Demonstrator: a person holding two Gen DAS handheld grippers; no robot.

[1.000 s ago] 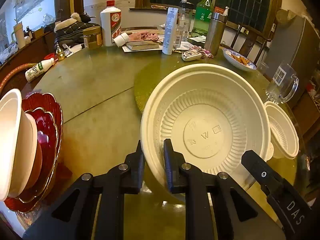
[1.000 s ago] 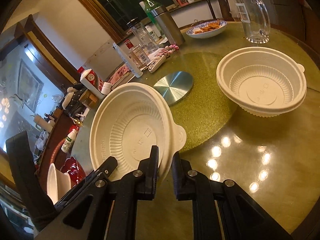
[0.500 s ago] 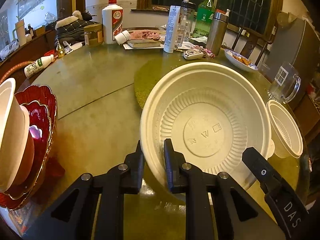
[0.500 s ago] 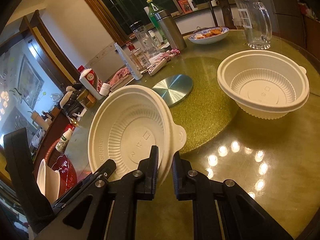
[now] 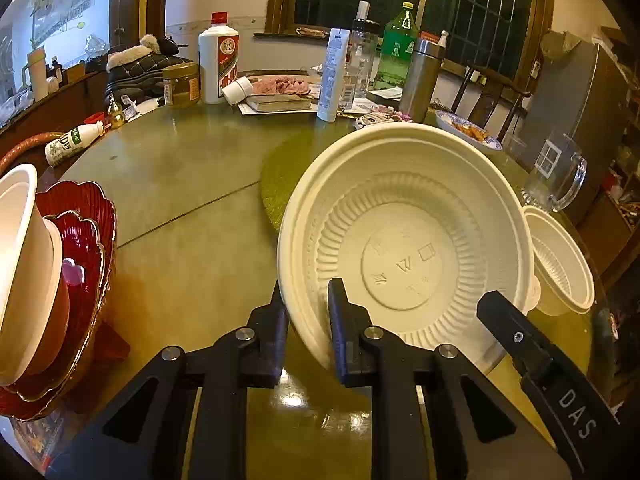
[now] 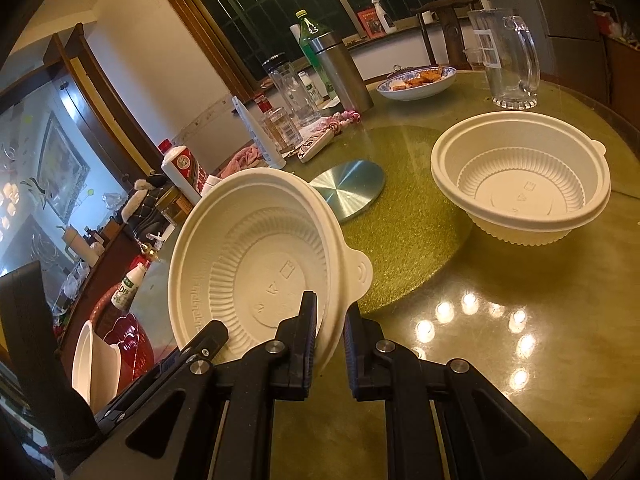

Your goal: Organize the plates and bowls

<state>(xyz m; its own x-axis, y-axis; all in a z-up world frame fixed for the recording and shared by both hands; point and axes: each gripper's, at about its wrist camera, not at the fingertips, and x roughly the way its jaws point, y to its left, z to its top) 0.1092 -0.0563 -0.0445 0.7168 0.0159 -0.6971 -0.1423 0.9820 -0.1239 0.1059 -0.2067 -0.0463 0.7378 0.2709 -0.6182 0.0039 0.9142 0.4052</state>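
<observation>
1. My left claw (image 5: pixel 306 312): closed on the near rim of a cream plastic bowl (image 5: pixel 404 248), one finger outside the wall, one inside. The bowl is tipped up so that its ribbed inside faces the camera, and it is empty.

2. My right claw (image 6: pixel 330 320): closed on the same bowl's rim beside its small tab, again one finger on each side of the wall. In the left wrist view its black body shows at the bowl's right edge.

3. Beyond my right claw and to its right: a second cream bowl (image 6: pixel 520 200), upright and empty, resting on the worktop (image 6: pixel 500 300) at the edge of the round green mat (image 6: pixel 404 240).

4. Left of my left claw: a stack of red scalloped dishes (image 5: pixel 86 240) standing tilted, with white bowls (image 5: pixel 20 272) nested against them. I cannot tell how many.

5. Farther out, ahead of my right claw: a blue-patterned dish (image 6: pixel 420 80) holding orange-brown food; to its right, a clear glass mug (image 6: pixel 506 60), empty as far as I can see; a steel flask (image 6: pixel 340 72); a green bottle (image 5: pixel 396 48).
</observation>
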